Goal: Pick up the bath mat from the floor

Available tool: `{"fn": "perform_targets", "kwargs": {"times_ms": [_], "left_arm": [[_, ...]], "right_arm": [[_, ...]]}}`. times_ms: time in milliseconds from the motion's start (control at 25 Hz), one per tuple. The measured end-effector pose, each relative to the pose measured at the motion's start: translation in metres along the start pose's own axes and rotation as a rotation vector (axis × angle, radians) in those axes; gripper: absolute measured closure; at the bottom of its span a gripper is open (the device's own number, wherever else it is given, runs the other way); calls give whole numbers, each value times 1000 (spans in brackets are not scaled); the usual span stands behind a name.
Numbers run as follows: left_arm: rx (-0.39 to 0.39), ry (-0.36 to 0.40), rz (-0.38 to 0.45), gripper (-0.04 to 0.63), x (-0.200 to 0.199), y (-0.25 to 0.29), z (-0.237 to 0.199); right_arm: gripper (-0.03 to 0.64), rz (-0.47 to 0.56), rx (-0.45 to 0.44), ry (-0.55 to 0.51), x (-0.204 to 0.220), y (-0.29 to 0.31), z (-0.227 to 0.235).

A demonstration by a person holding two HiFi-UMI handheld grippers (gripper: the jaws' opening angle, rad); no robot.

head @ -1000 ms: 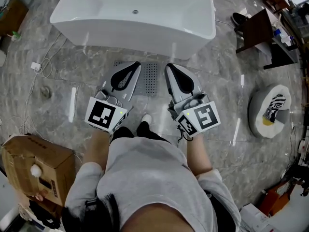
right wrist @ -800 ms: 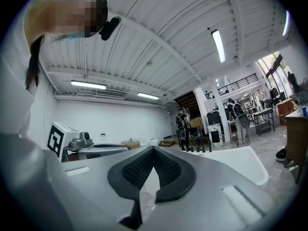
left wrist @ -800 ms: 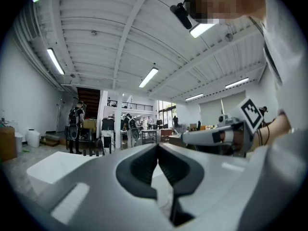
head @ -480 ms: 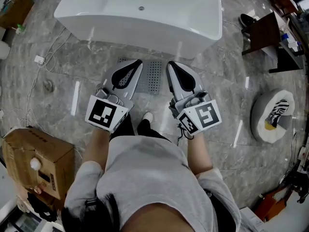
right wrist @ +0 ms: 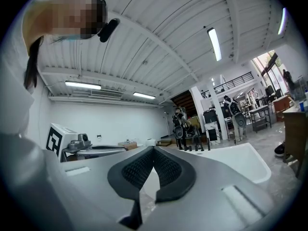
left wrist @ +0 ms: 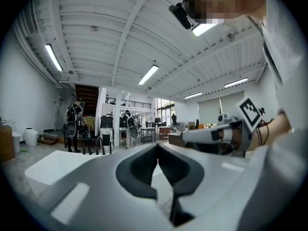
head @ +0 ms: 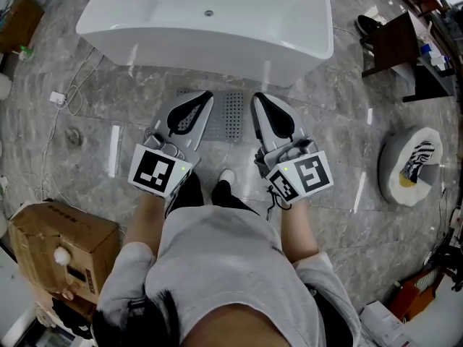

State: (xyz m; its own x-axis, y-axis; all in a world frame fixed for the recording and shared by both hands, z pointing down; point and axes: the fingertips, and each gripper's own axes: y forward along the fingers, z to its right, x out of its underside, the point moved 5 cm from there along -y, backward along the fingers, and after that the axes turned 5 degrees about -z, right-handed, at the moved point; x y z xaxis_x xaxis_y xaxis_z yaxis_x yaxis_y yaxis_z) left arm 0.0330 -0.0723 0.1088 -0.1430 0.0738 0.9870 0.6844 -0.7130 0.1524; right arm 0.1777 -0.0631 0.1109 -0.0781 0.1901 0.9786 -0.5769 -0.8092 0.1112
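Both our left gripper (head: 202, 100) and right gripper (head: 259, 101) are closed tight on nothing, with the bath mat (head: 231, 114) lying flat on the floor (head: 130, 100) below and between their tips. We judge it light, limp and rubbery, so it is best pinched along its near edge.

Both grippers are out front, side by side, left gripper (head: 205, 96) and right gripper (head: 255, 98), pointing toward the white bathtub (head: 217, 20). Between them the grey perforated bath mat (head: 232, 116) lies flat on the marble floor (head: 325, 114). Cardboard box (head: 61, 241) sits lower left.
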Motion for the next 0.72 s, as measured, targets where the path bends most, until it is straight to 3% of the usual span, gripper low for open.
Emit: {"fn": "perform_targets", "kwargs": {"times_ms": [160, 720], "left_arm": [[29, -20, -44, 594, 7, 0, -19], [122, 3, -41, 594, 20, 13, -90]], "right_arm": [[615, 1, 29, 7, -1, 17, -3], [615, -5, 145, 32, 4, 73, -5]]}}
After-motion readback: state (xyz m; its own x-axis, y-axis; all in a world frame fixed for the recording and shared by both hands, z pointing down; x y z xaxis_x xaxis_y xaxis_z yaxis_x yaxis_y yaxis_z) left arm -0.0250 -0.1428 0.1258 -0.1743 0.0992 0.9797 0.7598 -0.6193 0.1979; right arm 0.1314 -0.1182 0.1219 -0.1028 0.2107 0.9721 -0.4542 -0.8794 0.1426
